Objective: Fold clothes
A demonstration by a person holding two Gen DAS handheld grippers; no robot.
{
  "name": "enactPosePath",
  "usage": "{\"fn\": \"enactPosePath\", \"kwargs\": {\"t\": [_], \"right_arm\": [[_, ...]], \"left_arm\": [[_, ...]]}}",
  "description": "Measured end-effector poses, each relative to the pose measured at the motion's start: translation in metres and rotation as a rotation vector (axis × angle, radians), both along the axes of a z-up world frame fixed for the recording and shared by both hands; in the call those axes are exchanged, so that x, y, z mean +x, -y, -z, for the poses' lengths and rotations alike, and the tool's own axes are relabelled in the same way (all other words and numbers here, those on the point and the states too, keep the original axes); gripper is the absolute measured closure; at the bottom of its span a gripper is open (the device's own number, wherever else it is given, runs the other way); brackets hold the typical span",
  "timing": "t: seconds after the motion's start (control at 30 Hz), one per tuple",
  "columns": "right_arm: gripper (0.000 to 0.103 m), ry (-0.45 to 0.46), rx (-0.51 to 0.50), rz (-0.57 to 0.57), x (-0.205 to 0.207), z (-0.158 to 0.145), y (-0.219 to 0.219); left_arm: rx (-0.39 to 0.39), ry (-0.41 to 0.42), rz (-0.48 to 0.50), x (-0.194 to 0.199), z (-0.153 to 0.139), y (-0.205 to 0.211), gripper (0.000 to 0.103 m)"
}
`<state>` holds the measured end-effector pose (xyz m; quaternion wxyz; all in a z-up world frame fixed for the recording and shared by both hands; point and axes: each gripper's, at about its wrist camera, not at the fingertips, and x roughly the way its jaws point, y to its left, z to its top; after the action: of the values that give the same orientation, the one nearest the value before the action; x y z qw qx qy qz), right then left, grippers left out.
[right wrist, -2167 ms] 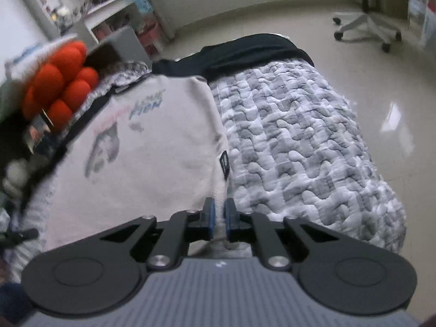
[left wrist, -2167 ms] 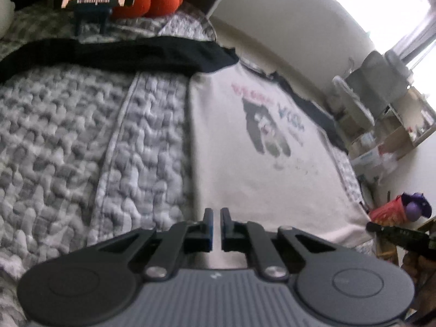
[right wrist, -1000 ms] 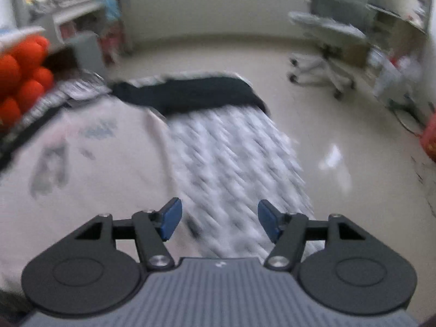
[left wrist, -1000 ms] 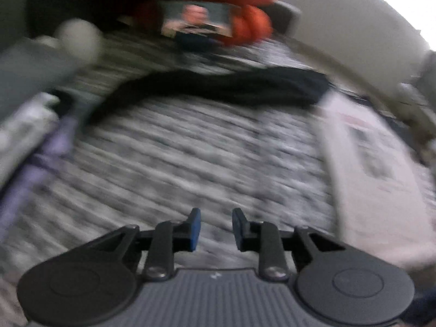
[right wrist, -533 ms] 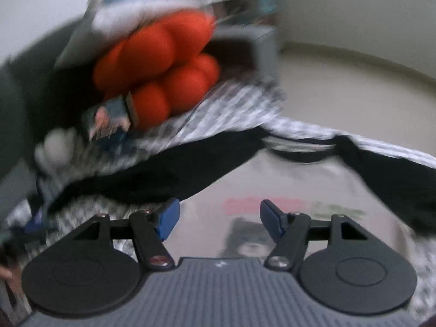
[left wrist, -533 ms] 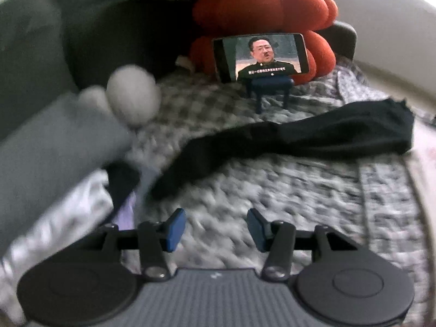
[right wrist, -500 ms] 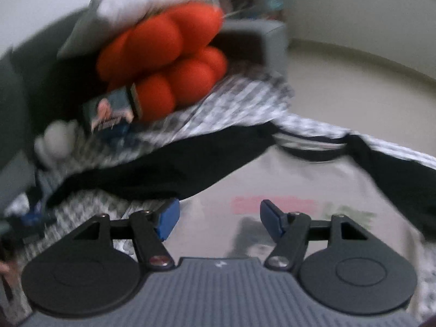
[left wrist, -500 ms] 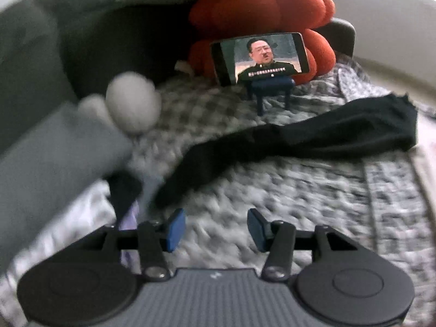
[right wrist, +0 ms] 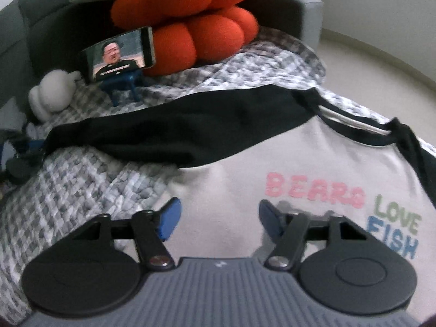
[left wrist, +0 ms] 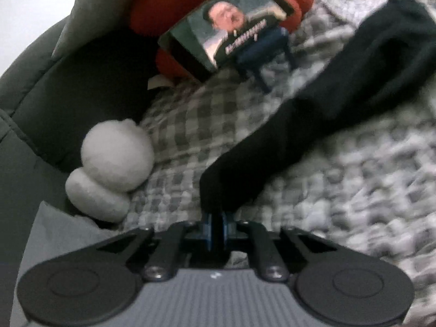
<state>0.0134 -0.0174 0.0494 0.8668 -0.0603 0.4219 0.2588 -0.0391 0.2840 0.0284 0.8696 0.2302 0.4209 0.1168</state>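
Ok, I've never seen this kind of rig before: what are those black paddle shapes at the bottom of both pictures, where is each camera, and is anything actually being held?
No robot here. A person carries a hand-held gripper in each hand, and a fisheye camera on each looks forward along its two fingers. The black paddles are the gripper's own body.

In the left wrist view, the left hand-held gripper is shut on the end of the black sleeve, which runs away across the grey patterned blanket.

In the right wrist view, the right hand-held gripper is open and holds nothing. It sits above the white shirt, which lies flat and is printed BEARS LOVE FISH.

Further back are an orange cushion, a phone on a small blue stand and a white plush toy.
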Motion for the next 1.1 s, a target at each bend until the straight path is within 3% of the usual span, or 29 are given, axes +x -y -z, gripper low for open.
{"fn": "enactPosePath", "kwargs": {"t": [0.03, 0.07, 0.17, 0.3, 0.47, 0.6, 0.73, 0.8, 0.83, 0.87, 0.9, 1.1], "right_arm": [[0.055, 0.000, 0.012, -0.002, 0.001, -0.001, -0.001], [0.058, 0.001, 0.024, -0.003, 0.002, -0.001, -0.001], [0.058, 0.006, 0.050, -0.009, 0.003, -0.002, -0.004], [0.058, 0.027, 0.052, -0.030, 0.004, 0.000, -0.012], [0.056, 0.053, 0.054, -0.055, 0.004, 0.004, -0.023], [0.055, 0.072, 0.024, -0.066, 0.005, 0.008, -0.022], [0.055, 0.087, 0.026, -0.080, 0.007, 0.011, -0.021], [0.055, 0.100, 0.024, -0.091, 0.006, 0.012, -0.023], [0.055, 0.103, 0.021, -0.097, 0.005, 0.012, -0.024], [0.055, 0.107, 0.018, -0.103, 0.004, 0.012, -0.026], [0.055, 0.109, 0.017, -0.105, 0.004, 0.012, -0.027], [0.055, 0.109, 0.030, -0.096, 0.005, 0.009, -0.027]], "left_arm": [[-0.056, 0.023, 0.014, -0.004, -0.018, -0.002, 0.096], [-0.127, 0.051, 0.027, -0.009, -0.039, -0.007, 0.096], [-0.289, 0.137, 0.052, -0.019, -0.103, -0.025, 0.096], [-0.302, 0.156, -0.013, -0.002, -0.146, -0.054, 0.095], [-0.216, 0.005, 0.001, 0.021, -0.131, -0.066, 0.088], [-0.197, -0.016, 0.004, 0.018, -0.123, -0.072, 0.088], [-0.367, 0.015, -0.011, 0.014, -0.128, -0.086, 0.088], [-0.386, 0.024, -0.003, 0.010, -0.126, -0.082, 0.087], [-0.372, 0.018, 0.003, 0.009, -0.122, -0.077, 0.079], [-0.352, 0.012, 0.009, 0.008, -0.117, -0.073, 0.060], [-0.342, 0.004, 0.008, 0.008, -0.111, -0.069, 0.053], [-0.366, -0.035, -0.089, 0.012, -0.068, -0.060, 0.050]]}}
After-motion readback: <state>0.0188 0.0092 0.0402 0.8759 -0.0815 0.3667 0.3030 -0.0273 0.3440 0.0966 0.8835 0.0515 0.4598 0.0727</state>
